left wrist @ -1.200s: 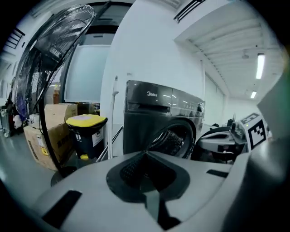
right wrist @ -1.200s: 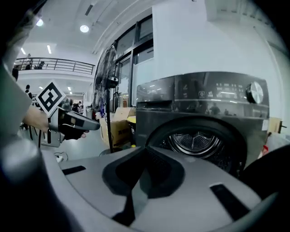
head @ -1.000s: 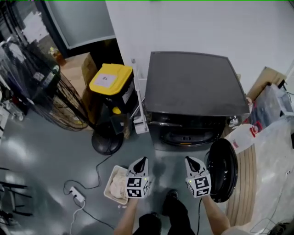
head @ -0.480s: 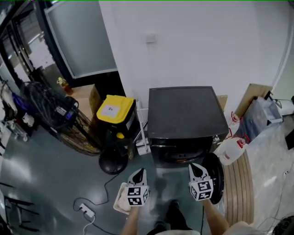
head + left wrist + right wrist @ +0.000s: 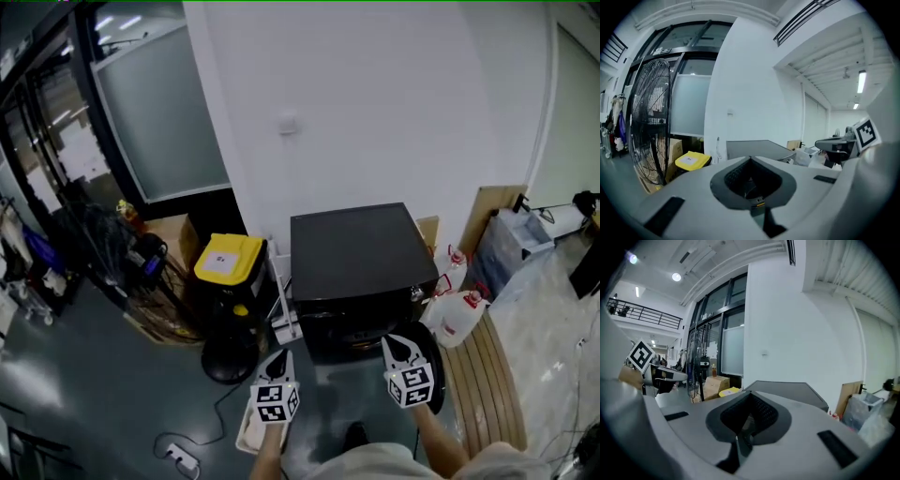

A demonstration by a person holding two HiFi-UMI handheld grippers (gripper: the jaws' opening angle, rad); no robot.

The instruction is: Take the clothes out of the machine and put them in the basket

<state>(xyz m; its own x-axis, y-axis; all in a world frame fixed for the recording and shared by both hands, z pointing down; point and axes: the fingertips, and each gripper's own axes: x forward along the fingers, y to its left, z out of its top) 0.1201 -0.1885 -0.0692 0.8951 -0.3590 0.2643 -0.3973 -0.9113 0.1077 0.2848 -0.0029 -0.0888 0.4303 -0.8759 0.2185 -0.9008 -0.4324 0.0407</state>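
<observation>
The dark grey washing machine [image 5: 352, 262] stands against the white wall, its round door [image 5: 437, 349] swung open to the right. A white basket [image 5: 243, 435] with pale clothes sits on the floor at its front left, mostly hidden under my left gripper [image 5: 284, 357]. Both grippers hang side by side high above the floor before the machine. The left gripper [image 5: 750, 159] is shut and empty, pointing over the machine top [image 5: 754, 146]. My right gripper [image 5: 397, 343] is shut too, with nothing between its jaws [image 5: 751, 393]. The drum's inside is hidden.
A yellow-lidded bin [image 5: 225, 261] stands left of the machine, with a floor fan [image 5: 649, 126] and cardboard boxes further left. White jugs [image 5: 457, 317] and wooden slats [image 5: 483, 375] lie on the right. A power strip [image 5: 178, 457] and its cable lie on the floor.
Both grippers have risen together and the view has pulled up and back, so the machine looks smaller and more wall shows. Both jaws stayed shut and empty.
</observation>
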